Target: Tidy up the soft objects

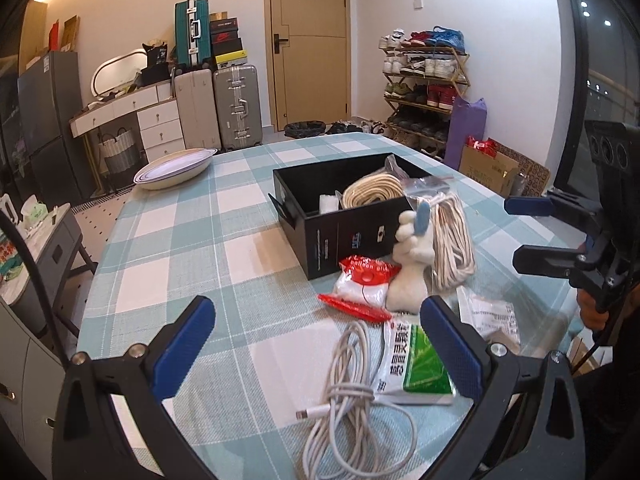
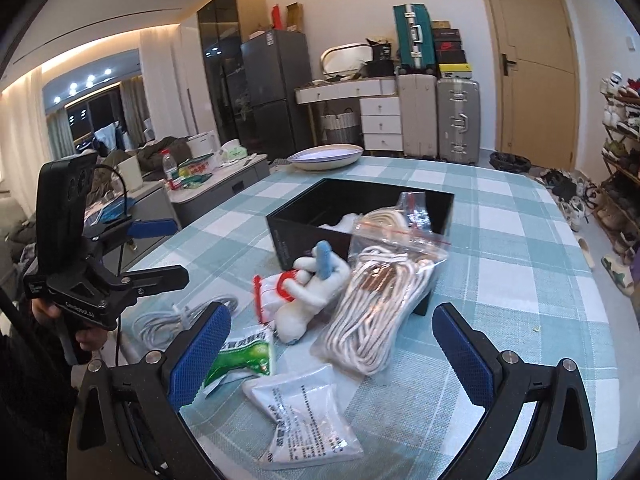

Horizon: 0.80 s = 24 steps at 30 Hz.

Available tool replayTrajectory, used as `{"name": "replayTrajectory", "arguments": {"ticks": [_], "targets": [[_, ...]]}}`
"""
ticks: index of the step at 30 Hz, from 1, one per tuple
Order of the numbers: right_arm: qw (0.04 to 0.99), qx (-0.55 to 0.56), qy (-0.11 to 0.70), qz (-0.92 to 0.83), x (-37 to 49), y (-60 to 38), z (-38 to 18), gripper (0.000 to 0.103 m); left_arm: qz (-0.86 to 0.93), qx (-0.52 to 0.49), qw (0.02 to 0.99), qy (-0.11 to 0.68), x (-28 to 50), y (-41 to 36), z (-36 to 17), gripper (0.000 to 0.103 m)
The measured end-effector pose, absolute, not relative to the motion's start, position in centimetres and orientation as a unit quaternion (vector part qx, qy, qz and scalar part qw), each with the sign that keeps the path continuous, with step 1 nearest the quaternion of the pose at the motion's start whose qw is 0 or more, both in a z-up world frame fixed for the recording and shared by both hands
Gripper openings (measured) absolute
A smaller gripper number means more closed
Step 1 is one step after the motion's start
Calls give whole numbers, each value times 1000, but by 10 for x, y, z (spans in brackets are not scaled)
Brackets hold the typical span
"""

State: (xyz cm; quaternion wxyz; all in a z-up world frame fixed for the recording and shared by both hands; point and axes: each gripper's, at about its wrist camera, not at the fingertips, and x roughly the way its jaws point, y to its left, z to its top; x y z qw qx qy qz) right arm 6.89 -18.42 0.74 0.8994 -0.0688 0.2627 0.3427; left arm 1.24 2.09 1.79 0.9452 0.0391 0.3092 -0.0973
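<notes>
Both tools spread, holding nothing: left tool (image 1: 316,344) over the white cable (image 1: 352,404) and green packet (image 1: 420,364), right tool (image 2: 332,344) above the white pouch (image 2: 308,416). Black box (image 2: 288,236) on the counter (image 1: 168,240) already holds a coiled strap (image 1: 374,192).

Risks:
- Bagged rope (image 2: 380,300) leans on the box; a nudge likely slides it.
- Plush toy (image 2: 312,296) touches the red-white bag (image 1: 364,284); grabbing one may drag both.
- Loose cable loops may trail and snag.
</notes>
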Motion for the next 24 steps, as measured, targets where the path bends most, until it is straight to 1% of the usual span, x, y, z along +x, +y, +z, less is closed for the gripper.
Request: {"name": "replayTrajectory", "arguments": {"ticks": [9, 18, 24], "targets": [[894, -87, 272, 345, 60, -185, 0, 102, -120, 44, 936, 328, 2, 22, 5, 103], [875, -86, 313, 360, 65, -180, -17, 103, -140, 50, 922, 357, 1, 23, -13, 103], [868, -101, 319, 367, 62, -173, -26, 102, -154, 51, 913, 373, 1, 22, -21, 103]]}}
